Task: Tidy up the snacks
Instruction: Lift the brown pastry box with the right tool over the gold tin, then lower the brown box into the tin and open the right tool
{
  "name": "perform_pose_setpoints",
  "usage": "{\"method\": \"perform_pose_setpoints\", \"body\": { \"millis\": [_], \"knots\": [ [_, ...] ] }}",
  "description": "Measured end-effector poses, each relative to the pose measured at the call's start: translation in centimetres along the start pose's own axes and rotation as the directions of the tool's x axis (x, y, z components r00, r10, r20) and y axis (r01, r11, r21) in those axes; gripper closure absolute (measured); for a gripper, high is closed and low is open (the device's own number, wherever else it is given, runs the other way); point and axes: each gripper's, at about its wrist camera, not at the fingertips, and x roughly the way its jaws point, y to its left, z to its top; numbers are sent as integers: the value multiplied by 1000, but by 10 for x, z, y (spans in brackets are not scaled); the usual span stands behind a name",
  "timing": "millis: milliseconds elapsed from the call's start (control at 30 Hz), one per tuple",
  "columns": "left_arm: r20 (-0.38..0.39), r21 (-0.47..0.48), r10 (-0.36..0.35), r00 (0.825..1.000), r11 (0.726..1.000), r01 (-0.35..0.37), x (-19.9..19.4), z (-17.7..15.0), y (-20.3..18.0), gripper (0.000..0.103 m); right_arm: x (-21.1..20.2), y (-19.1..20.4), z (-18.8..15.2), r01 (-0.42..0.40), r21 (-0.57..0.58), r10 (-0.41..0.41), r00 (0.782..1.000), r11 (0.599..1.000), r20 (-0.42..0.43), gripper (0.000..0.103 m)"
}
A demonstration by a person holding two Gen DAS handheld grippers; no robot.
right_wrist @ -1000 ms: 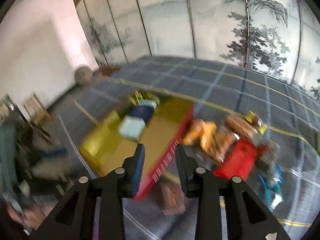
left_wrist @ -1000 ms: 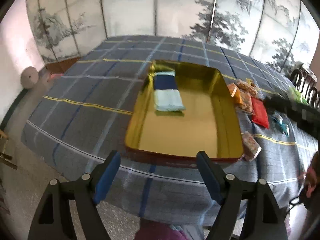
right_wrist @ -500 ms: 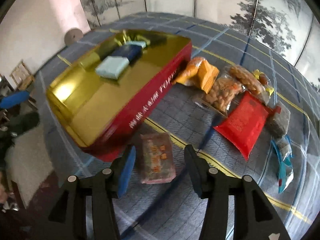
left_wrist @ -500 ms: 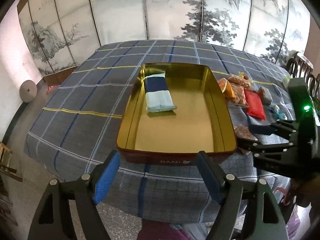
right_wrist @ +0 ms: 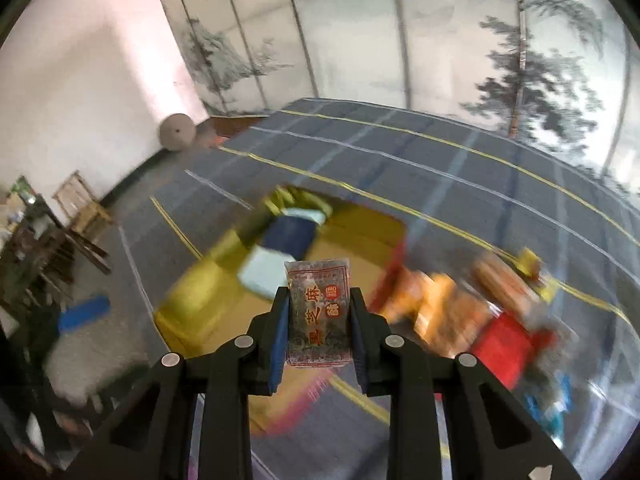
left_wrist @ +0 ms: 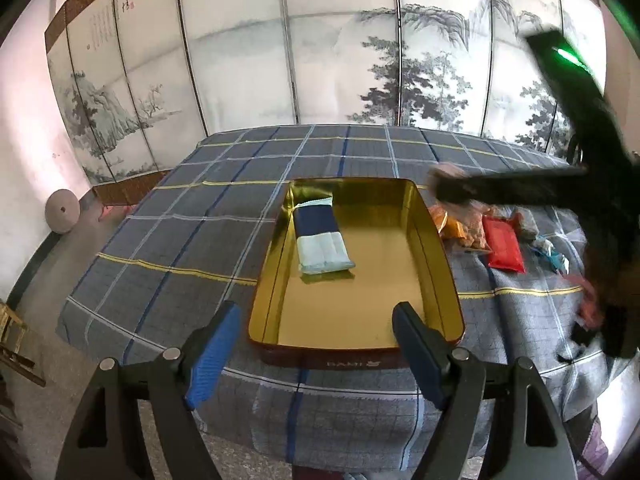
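A gold tin with red outer walls sits on the checked tablecloth; a dark blue packet and a pale blue packet lie in its far left part. My left gripper hangs open just in front of the tin's near wall, nothing between its fingers. My right gripper is shut on a small dark sesame snack packet with red characters, held in the air over the blurred tin. In the left wrist view the right gripper reaches in from the right above the tin's far right corner.
Loose snacks lie right of the tin: an orange bag, a red packet, a blue-wrapped one. A painted folding screen stands behind the table. The tablecloth's left half is bare; a round stone leans by the wall.
My right gripper closed on the sesame packet that lay by the tin's near corner and lifted it up over the tin. The left gripper stayed open in place.
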Motion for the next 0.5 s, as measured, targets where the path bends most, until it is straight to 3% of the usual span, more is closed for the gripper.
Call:
{"method": "perform_pose_setpoints", "body": {
  "millis": [233, 500],
  "knots": [
    [0, 0, 23, 1000, 1000, -23, 4, 1, 6, 23, 75, -31, 25, -29, 43, 34, 994, 999, -102, 78],
    [-14, 17, 39, 999, 999, -39, 13, -1, 12, 23, 114, -35, 28, -4, 46, 11, 986, 999, -168, 78]
  ]
}}
